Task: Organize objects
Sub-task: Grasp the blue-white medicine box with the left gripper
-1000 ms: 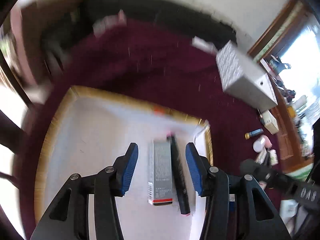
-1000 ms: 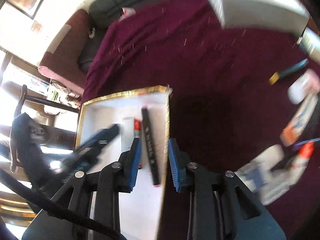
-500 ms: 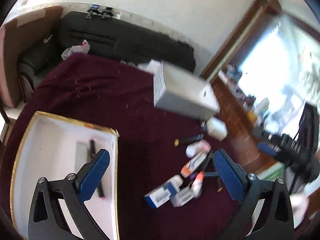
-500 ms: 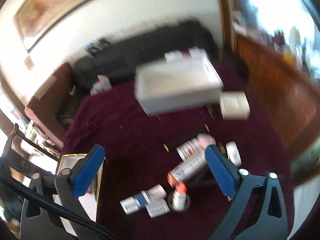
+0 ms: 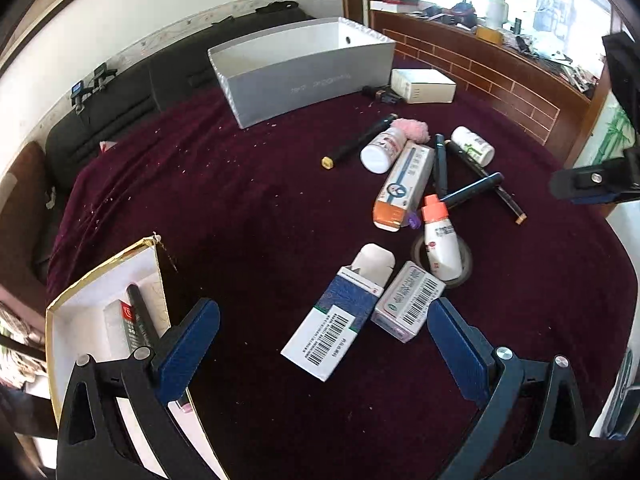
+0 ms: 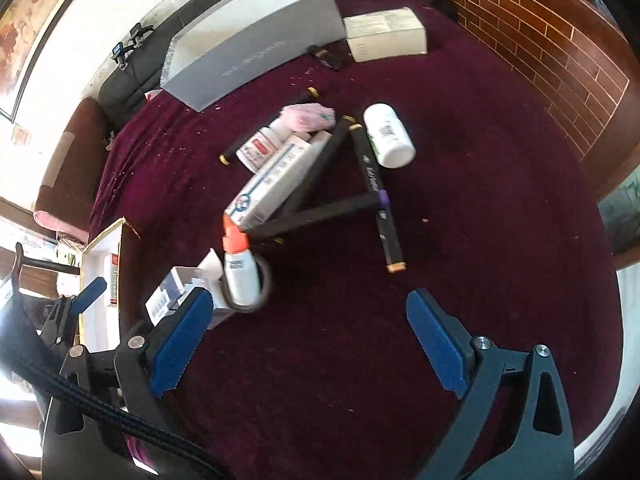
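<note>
Tongs (image 5: 324,344) wide above boxes (image 5: 340,320) on maroon cloth (image 5: 240,200)

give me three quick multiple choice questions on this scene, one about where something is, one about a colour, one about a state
1. Where does the orange-capped bottle rest?
A. inside the grey box
B. on the roll of tape
C. in the gold-edged tray

2. What colour is the cloth on the table?
A. dark red
B. green
C. yellow

3. How is the left gripper?
A. shut on a marker
B. shut on the blue carton
C. open and holding nothing

Answers:
1. B: the bottle lies across the roll of tape, beside the blue carton and far from the grey box and gold-edged tray.
2. A: the cloth under all the items is dark red.
3. C: its blue pads stand wide apart above the cartons and touch neither.
</note>
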{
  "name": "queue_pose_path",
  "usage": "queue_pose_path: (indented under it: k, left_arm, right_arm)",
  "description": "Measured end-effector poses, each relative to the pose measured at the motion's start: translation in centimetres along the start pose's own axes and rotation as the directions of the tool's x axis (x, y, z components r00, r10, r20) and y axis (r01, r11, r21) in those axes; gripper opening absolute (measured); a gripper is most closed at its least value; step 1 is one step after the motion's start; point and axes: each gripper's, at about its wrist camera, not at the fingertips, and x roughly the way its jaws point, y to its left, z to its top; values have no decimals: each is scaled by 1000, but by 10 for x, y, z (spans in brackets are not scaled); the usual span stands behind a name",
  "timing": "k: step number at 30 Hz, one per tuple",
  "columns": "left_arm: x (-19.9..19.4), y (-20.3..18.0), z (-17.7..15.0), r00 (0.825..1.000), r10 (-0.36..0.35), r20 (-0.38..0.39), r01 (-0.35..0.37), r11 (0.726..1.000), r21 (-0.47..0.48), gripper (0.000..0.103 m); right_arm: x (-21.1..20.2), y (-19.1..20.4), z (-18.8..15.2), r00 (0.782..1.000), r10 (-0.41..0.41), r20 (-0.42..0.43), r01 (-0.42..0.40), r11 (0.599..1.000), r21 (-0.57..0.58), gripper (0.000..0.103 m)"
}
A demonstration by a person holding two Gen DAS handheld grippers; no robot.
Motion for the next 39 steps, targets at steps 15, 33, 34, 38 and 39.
queue_pose_path:
  k: [15, 33, 34, 38, 39]
  left_arm:
    - [45, -21, -17, 948, -191, -255, 182, 982, -57, 65]
    - [62, -19, -8, 951, -243, -193, 192, 950, -248, 89]
    - [58, -16, -10, 947, -268, -177, 216, 939, -267, 69]
    - [38, -1, -21, 946, -289, -145, 239, 927, -291, 63]
    - [31, 3, -28, 948, -288, -135, 237, 922, -306, 63]
  right_arm:
    - [12, -9, -1, 998, 14, -61, -16, 999, -37, 99]
    - [28, 13, -8, 994, 24, -105, -34, 995, -90, 98]
    - [29, 14, -8, 994, 23, -107, -33, 995, -92, 98]
    - [31, 19, -8, 994, 19, -109, -30, 995, -93, 98]
    - [32, 20, -8, 994, 21, -111, -31, 995, -92, 98]
